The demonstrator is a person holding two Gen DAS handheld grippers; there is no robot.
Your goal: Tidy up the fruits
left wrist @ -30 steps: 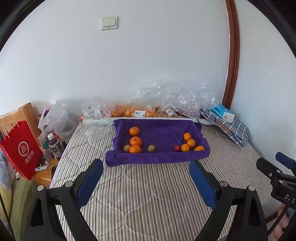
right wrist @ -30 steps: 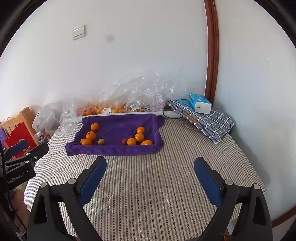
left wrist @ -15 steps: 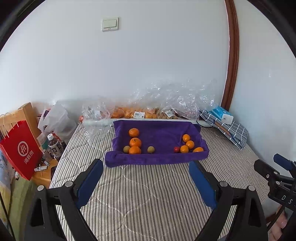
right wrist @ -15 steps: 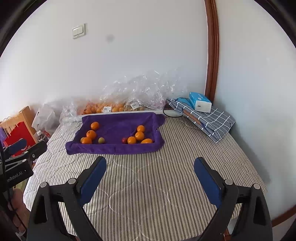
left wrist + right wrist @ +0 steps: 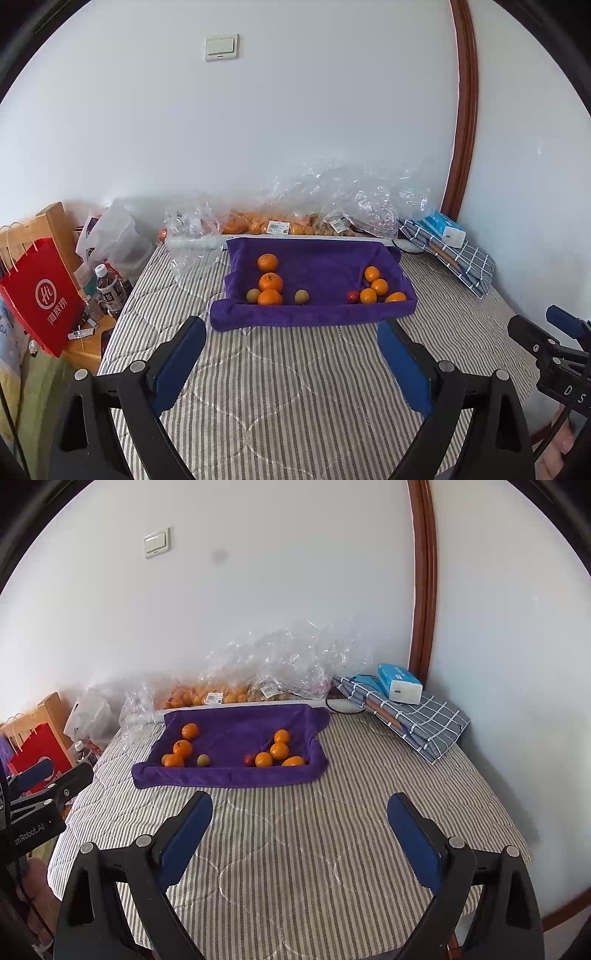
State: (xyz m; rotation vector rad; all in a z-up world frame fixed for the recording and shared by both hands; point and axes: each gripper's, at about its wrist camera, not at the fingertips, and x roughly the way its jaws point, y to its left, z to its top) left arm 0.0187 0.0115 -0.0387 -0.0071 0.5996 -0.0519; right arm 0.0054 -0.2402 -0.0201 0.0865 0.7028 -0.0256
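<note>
A purple towel [image 5: 317, 258] [image 5: 240, 723] lies on the striped bed, its edges turned up. On its left side sit three oranges [image 5: 270, 282] [image 5: 182, 748] and two small greenish fruits [image 5: 301, 296] [image 5: 203, 760]. On its right side sit several smaller oranges [image 5: 379, 286] [image 5: 279, 751] and a small red fruit [image 5: 352, 295]. My left gripper [image 5: 291, 343] hangs open over the bed, short of the towel, nothing between its blue pads. My right gripper [image 5: 301, 819] is open too, equally short of the towel and empty.
Clear plastic bags of oranges [image 5: 273, 225] [image 5: 207, 696] lie along the wall behind the towel. A folded checked cloth [image 5: 417, 716] with a tissue pack [image 5: 399, 683] sits at the right. A red paper bag [image 5: 40, 295] and bottles [image 5: 107, 288] stand off the bed's left edge.
</note>
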